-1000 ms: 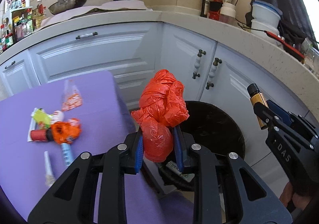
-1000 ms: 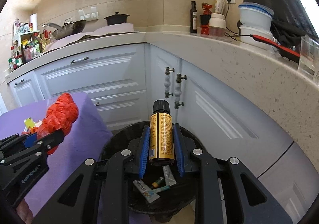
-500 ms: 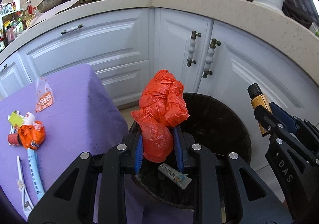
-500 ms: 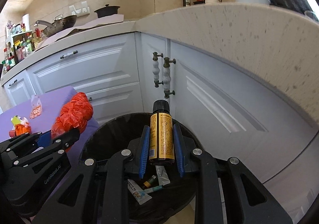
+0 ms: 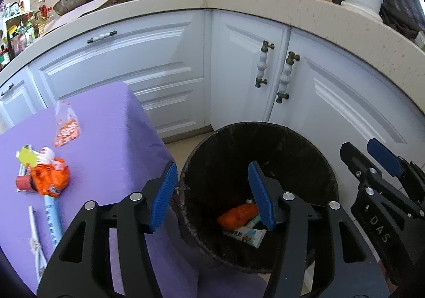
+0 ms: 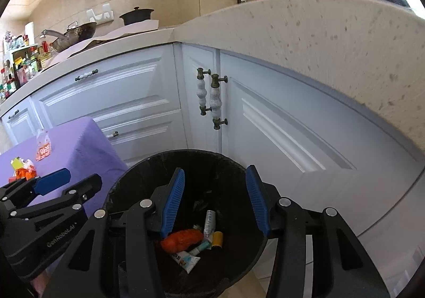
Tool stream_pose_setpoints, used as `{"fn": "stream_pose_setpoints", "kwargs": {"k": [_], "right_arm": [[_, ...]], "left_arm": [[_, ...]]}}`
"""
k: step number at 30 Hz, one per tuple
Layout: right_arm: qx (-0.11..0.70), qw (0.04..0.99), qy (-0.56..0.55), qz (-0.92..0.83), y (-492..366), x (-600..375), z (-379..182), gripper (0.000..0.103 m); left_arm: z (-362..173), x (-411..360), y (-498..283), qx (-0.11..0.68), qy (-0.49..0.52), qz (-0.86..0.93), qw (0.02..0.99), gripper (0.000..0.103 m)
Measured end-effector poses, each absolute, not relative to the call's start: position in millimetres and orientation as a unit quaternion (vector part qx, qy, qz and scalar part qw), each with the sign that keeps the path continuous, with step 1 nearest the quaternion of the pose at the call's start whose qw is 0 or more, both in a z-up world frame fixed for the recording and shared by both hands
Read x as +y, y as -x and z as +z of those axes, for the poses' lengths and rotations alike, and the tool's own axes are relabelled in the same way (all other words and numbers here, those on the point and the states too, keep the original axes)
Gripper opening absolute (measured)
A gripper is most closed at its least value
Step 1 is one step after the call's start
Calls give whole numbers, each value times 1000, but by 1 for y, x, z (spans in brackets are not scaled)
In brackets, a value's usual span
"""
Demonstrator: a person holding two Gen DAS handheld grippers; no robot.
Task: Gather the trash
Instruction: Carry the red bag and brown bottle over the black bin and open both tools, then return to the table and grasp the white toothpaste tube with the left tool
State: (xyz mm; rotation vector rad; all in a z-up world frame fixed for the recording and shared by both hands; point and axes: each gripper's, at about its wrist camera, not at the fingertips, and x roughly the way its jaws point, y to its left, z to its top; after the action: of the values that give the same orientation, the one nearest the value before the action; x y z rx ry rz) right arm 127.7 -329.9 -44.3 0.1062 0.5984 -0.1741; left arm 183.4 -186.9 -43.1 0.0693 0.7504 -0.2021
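Left tool [image 5: 212, 194]: spread wide and empty, poised over the near rim of the bin [image 5: 316, 149]; a second ago clamped on the red bag, half a second ago too.
Right tool [image 6: 215, 198]: likewise spread wide, nothing between the blue pads [image 6: 174, 199], hanging above the bin mouth; a moment back gripping the bottle upright.
Red bag [image 6: 182, 239]: now lying crumpled on the bin floor, seen from both wrists, beside tubes and wrappers.
Bottle [image 6: 217, 239]: yellow label on its side at the bottom of the bin, just beside the red bag; cap end hard to make out.
Change: both releases done together, between half a second ago and now; both items dropped clear, nothing snagged on the rim.
Bin: black, on the floor in the cabinet corner, just beside the edge of the tabletop [image 5: 106, 122]; only a shallow layer at the bottom, plenty of room left.
Left on the tabletop: orange wrapper [image 5: 50, 178] bunched with a small red cup [image 5: 23, 182] and a yellow-green scrap [image 5: 26, 158]; a clear packet [image 5: 66, 128] with orange print farther back; a pale blue tube [image 5: 51, 221] and a thin white strip [image 5: 34, 229] nearer the camera.
Meaning for the task: two pieces more collected, yet clearly not finished; probably several more trips needed.
Next, as a guess: swing back left to the tabletop, likely for the bunched orange pile first.
Risk: thin flat items such as the strip and the packet likely awkward to pinch off the purple cloth.
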Motion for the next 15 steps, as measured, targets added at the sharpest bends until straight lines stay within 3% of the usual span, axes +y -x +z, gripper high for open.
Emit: {"fn": "stream_pose_setpoints", "kwargs": {"k": [15], "right_arm": [[287, 956, -53, -40, -100, -276, -25, 48]], "left_arm": [[-8, -104, -137, 345, -8, -41, 938, 54]]}}
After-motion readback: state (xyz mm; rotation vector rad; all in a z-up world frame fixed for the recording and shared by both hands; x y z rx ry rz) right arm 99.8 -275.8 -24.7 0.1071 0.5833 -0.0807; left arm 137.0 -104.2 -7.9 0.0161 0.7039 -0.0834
